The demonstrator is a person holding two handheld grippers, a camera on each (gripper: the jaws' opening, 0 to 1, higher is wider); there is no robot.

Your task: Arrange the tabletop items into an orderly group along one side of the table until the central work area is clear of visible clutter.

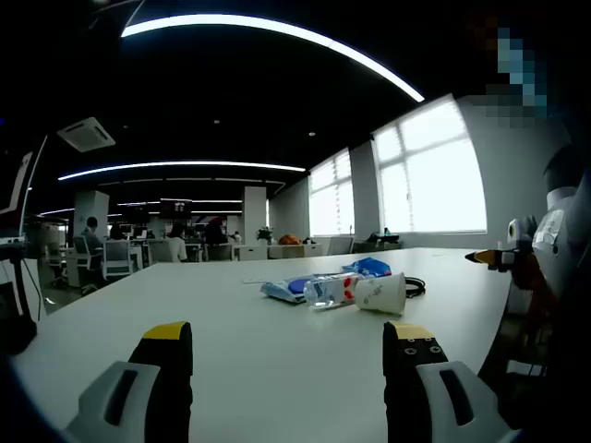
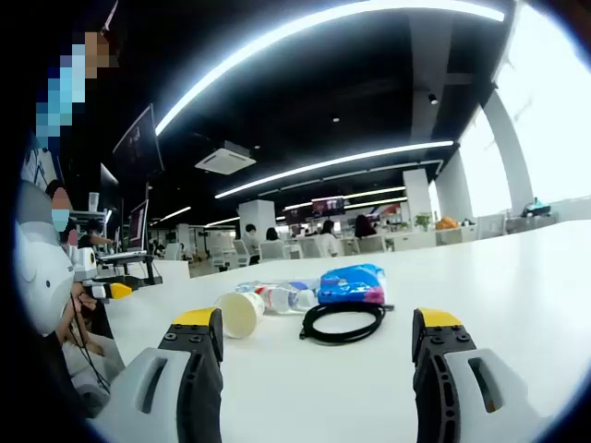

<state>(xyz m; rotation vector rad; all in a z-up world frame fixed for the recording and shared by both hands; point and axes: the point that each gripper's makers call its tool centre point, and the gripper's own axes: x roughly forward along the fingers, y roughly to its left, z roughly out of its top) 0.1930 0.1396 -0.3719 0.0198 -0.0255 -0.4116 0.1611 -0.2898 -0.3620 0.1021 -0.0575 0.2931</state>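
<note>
1. The white table point(image 1: 277, 369) is the largest thing here, and nearly all of its surface lies bare around one small cluster of items out in the middle, well ahead of both grippers.
2. The cluster looks dropped, not arranged: a blue packet point(image 2: 351, 284) lies flat, a clear plastic bottle point(image 2: 282, 298) lies on its side just beside it, and a white paper cup point(image 2: 238, 314) is tipped over with its mouth toward the right gripper view.
3. A coiled black cable point(image 2: 343, 323) sits on the near side of the packet in the right gripper view, touching or almost touching it. Judging from this layout, no sorting has begun.
4. The left gripper point(image 1: 288, 355) hovers low over the table with its jaws spread wide, holding and touching nothing.
5. The right gripper point(image 2: 319, 346) is likewise wide open and empty, aimed at the cable and cup, which suggests an approach.
</note>
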